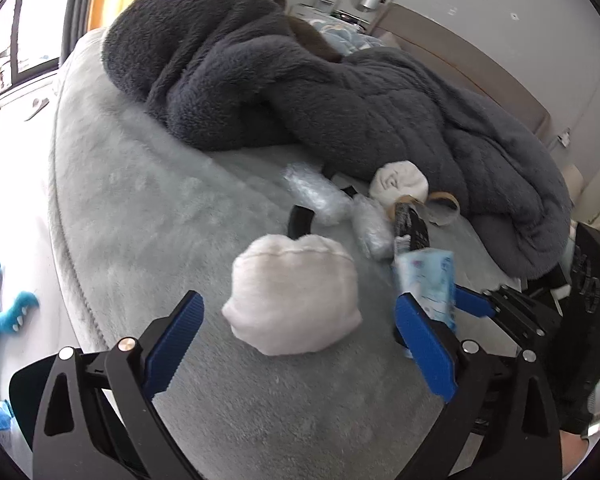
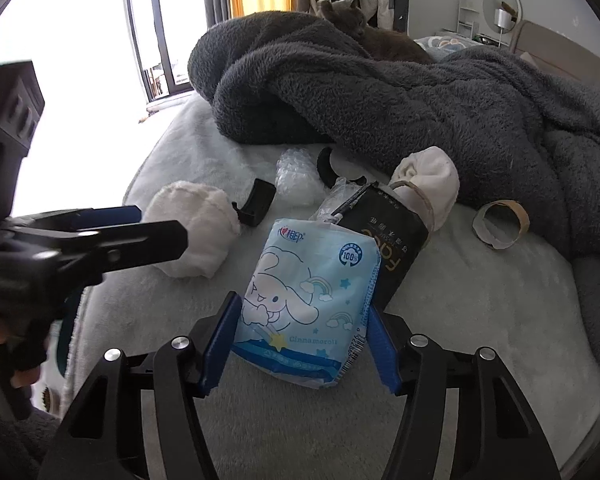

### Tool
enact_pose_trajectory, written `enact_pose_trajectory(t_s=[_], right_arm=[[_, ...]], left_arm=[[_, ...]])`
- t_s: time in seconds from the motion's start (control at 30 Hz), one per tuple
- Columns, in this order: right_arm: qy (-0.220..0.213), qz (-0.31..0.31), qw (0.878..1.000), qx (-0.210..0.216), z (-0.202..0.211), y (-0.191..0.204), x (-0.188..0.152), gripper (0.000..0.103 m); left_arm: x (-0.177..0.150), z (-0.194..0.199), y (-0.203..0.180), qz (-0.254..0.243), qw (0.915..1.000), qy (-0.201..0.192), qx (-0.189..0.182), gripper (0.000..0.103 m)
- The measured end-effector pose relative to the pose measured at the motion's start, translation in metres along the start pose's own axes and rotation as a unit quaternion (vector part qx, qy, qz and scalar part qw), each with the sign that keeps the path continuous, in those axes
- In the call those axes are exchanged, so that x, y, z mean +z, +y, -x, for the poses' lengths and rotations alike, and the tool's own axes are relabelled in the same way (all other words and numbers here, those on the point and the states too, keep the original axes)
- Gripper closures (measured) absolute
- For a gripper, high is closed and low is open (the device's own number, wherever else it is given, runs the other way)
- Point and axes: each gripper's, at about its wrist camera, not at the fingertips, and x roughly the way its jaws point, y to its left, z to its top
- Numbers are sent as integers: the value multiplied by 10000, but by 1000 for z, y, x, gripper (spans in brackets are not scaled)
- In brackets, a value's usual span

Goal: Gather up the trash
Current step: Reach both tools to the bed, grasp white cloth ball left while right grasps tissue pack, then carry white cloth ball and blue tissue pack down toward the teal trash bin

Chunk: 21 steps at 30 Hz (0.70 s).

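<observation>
Jaws partly hide blue tissue pack point(image 2: 308, 300); black packet point(image 2: 388, 240) behind.

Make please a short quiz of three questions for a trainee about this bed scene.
1. True or false: the right gripper has its pads on the blue tissue pack.
2. What lies between the open fingers of the left gripper?
A. the cardboard tape ring
B. the white fluffy bundle
C. the black pouch
3. Which animal rests on the dark grey blanket?

Key: 1 true. 2 B; the pads do not touch it. 3 A grey cat.
</observation>
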Motion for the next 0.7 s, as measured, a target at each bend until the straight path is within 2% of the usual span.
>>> enact_pose_trajectory(t_s=[0.1, 0.33, 0.43, 0.53, 0.6, 0.7], right_arm=[[-28, -152, 9997, 192, 8, -6, 5, 42], [-349, -244, 9970, 652, 39, -18, 30, 42], [-460, -189, 9942, 948, 46, -18, 46, 42], [-540, -111, 9929, 1058, 43, -18, 62, 42], [-579, -143, 9903, 1256, 40, -20, 70, 42], [-598, -283, 9854, 1568, 33, -21, 75, 42]], left_arm=[[0, -2, 0, 49, 10000, 22, -21, 17], [-4, -14, -2, -61, 9998, 145, 81, 25], [-3, -16, 2, 134, 9998, 95, 101, 30], [-4, -15, 6, 247, 9997, 27, 75, 40], [-6, -7, 9, 321, 9995, -64, 42, 47], [-12, 11, 14, 369, 9990, -231, 84, 51]])
